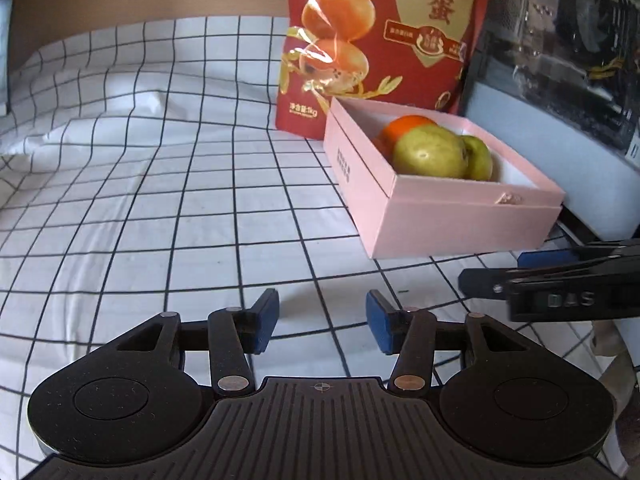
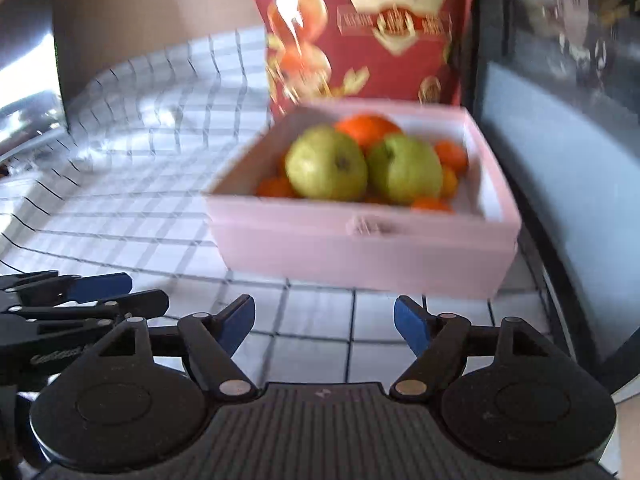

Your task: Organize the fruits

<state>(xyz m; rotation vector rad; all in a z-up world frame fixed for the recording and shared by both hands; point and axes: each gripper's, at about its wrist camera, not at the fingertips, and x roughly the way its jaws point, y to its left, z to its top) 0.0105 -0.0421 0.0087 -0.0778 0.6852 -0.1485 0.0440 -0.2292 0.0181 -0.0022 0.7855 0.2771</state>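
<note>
A pink box [image 1: 460,216] [image 2: 360,248] stands on the checked cloth at the right and holds two green pears [image 1: 430,152] [image 2: 328,168], a large orange [image 1: 404,126] [image 2: 366,128] and several small oranges [image 2: 450,154]. My left gripper [image 1: 322,322] is open over bare cloth, nothing between its blue pads, left of and in front of the box. My right gripper [image 2: 324,320] is open and empty just in front of the box. The right gripper [image 1: 560,280] also shows at the right edge of the left wrist view, and the left gripper [image 2: 80,300] at the left edge of the right wrist view.
A tall red bag [image 1: 376,40] [image 2: 360,32] printed with oranges stands right behind the box. A dark glass-fronted appliance [image 1: 560,60] [image 2: 560,140] lines the right side. The white grid-patterned cloth [image 1: 160,180] spreads out wrinkled to the left, up to a brown wall.
</note>
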